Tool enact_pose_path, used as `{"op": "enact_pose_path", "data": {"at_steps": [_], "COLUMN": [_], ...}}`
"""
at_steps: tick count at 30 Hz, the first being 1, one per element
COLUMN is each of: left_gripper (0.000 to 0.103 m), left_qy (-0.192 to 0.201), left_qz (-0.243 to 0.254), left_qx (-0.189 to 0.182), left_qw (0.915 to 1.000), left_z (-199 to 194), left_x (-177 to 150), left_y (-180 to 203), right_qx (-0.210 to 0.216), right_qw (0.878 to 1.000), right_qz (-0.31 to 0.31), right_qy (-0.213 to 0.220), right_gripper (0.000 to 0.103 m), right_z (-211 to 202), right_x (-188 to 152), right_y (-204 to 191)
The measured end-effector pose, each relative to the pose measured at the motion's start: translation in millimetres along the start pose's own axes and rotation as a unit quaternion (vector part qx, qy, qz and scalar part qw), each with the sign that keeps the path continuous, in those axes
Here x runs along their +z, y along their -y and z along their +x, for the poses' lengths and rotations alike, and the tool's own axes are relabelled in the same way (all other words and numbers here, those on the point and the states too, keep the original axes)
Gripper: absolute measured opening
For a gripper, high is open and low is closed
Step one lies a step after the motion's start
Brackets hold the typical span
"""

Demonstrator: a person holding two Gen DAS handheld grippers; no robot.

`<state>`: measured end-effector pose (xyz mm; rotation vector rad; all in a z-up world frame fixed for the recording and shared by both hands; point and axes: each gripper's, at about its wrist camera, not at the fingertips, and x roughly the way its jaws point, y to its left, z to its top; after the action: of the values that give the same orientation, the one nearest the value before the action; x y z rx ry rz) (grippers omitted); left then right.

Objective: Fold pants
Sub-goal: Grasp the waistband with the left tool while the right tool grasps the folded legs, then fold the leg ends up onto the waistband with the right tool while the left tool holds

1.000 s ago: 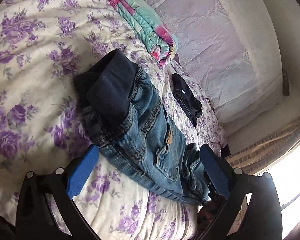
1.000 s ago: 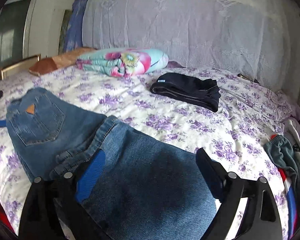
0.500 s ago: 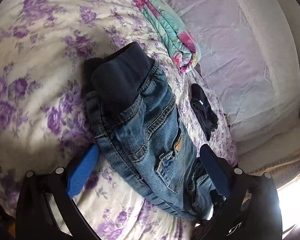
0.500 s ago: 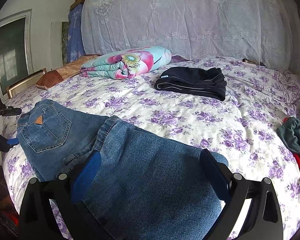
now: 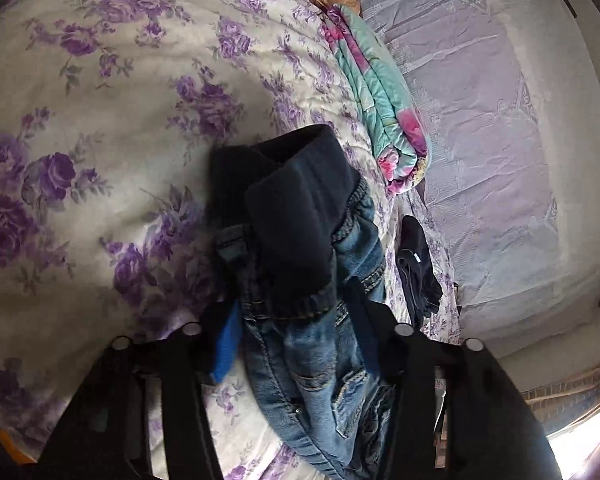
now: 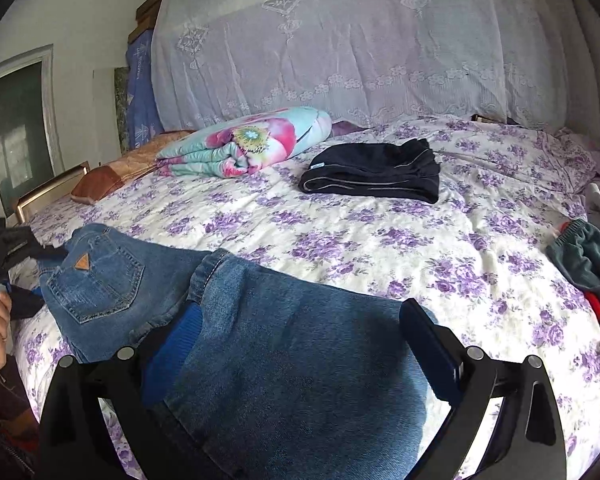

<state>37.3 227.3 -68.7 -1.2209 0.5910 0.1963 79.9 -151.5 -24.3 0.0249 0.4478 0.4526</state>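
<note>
Left wrist view: my left gripper [image 5: 296, 336] is pinching the jeans [image 5: 312, 320] near the waist, its blue-padded fingers [image 5: 226, 344] pressed against both sides of the bunched denim. The dark ribbed waistband [image 5: 288, 216] sits toward 12 o'clock from the grip, lifted a little over the floral bedspread [image 5: 100, 120]. A folded quilt [image 5: 380, 120] lies toward 1 o'clock, and a folded black garment [image 5: 416, 272] toward 3 o'clock, both apart from the jeans.

Right wrist view: my right gripper [image 6: 296, 344] has its fingers spread wide, one on each side of the folded-over denim leg, which fills the gap between them. I can't see either pad biting into the cloth. The jeans [image 6: 300, 360] lie on the bedspread [image 6: 380, 240] at the near edge, the back pocket with its brown patch [image 6: 83, 261] toward 10 o'clock. The black garment [image 6: 372, 176] sits toward 12 o'clock, the quilt [image 6: 248, 148] toward 11 o'clock, and a grey-green piece of clothing [image 6: 580, 256] at 3 o'clock by the bed's edge.
</note>
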Motion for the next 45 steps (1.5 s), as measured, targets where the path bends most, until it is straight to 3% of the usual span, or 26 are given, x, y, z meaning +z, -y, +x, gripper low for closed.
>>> {"op": "enact_pose_path", "data": {"at_steps": [2,3,4,5,6,7,8,12,14,16,19,22,24,25,28,29,30,31,32,33,36,39,41,42,43,45], "left_gripper": [0.035,0.034,0.033,0.031,0.029,0.028,0.026,0.024,0.024,0.024,0.024,0.024,0.024,0.024,0.029,0.03,0.034,0.035,0.046,0.064,0.084,0.086,0.086,0.087,0.088,0.089], "left_qy": [-0.001,0.001,0.003,0.007,0.013,0.02,0.03,0.069,0.088,0.11,0.133,0.133,0.119,0.105,0.023,-0.007,-0.022,-0.014,-0.007,-0.017,-0.024,-0.028,-0.019,-0.012,-0.011,-0.021], "left_qz": [0.008,0.012,0.019,0.028,0.039,0.057,0.078,0.181,0.241,0.31,0.416,0.527,0.611,0.657,0.76,0.78,0.792,0.798,0.799,0.79,0.73,0.662,0.623,0.609,0.603,0.601], "left_qx": [-0.005,-0.007,-0.005,-0.002,0.002,0.007,0.012,0.017,0.015,0.007,-0.015,-0.038,-0.037,-0.025,0.015,0.027,0.03,0.025,0.016,0.0,-0.042,-0.068,-0.075,-0.073,-0.068,-0.038], "left_qw": [1.0,0.9999,0.9998,0.9996,0.9991,0.9982,0.9964,0.981,0.9665,0.9445,0.8997,0.8385,0.7816,0.7461,0.6498,0.6256,0.6097,0.6019,0.6015,0.6129,0.6817,0.7455,0.7782,0.7894,0.7951,0.798], "left_z": [1,0,-1,-2,-4,-7,-9,-28,-37,-44,-47,-36,-17,-1,49,60,62,58,51,43,16,-2,-2,0,7,29], "left_x": [2,1,1,0,-2,-4,-7,-28,-46,-71,-118,-181,-234,-264,-339,-356,-367,-371,-369,-360,-317,-272,-251,-242,-239,-237], "left_y": [-3,-2,0,3,7,14,23,71,102,137,187,228,242,242,217,204,192,185,182,184,200,214,228,232,239,244], "right_qx": [0.005,-0.003,-0.024,-0.051,-0.063,-0.052,-0.054,0.012,0.014,-0.016,-0.072,-0.012,0.017,0.025,0.03,0.034,0.037,0.039,0.043,0.046,0.046,0.045,0.03,0.025,0.019,0.015], "right_qw": [0.998,0.996,0.997,0.998,0.995,0.982,0.979,0.991,0.996,0.995,0.982,0.951,0.939,0.936,0.939,0.94,0.94,0.939,0.938,0.937,0.939,0.946,0.954,0.962,0.97,0.982], "right_qz": [0.013,0.013,0.005,-0.009,-0.029,-0.045,-0.05,0.004,0.052,0.096,0.174,0.309,0.345,0.351,0.341,0.338,0.339,0.342,0.344,0.345,0.34,0.32,0.294,0.268,0.238,0.176], "right_qy": [0.069,0.085,0.07,0.019,-0.077,-0.174,-0.19,-0.132,-0.077,-0.038,-0.019,-0.004,0.011,0.015,0.016,0.015,0.015,0.016,0.018,0.019,0.024,0.042,0.046,0.049,0.052,0.068], "right_gripper": [0.099,0.099,0.099,0.1,0.099,0.1,0.1,0.099,0.099,0.099,0.099,0.099,0.099,0.099,0.099,0.099,0.099,0.099,0.099,0.099,0.099,0.099,0.099,0.099,0.099,0.099], "right_z": [-28,-36,-33,-18,11,39,45,18,-13,-40,-63,-71,-71,-70,-68,-66,-67,-69,-69,-70,-75,-82,-87,-90,-93,-103], "right_x": [0,-1,-2,-4,-9,-19,-20,-13,-13,-16,-32,-56,-64,-65,-64,-64,-65,-67,-67,-67,-68,-62,-51,-39,-27,4], "right_y": [4,4,3,0,-4,-7,-7,18,45,79,128,177,191,194,189,188,188,190,191,192,189,181,170,160,149,124]}}
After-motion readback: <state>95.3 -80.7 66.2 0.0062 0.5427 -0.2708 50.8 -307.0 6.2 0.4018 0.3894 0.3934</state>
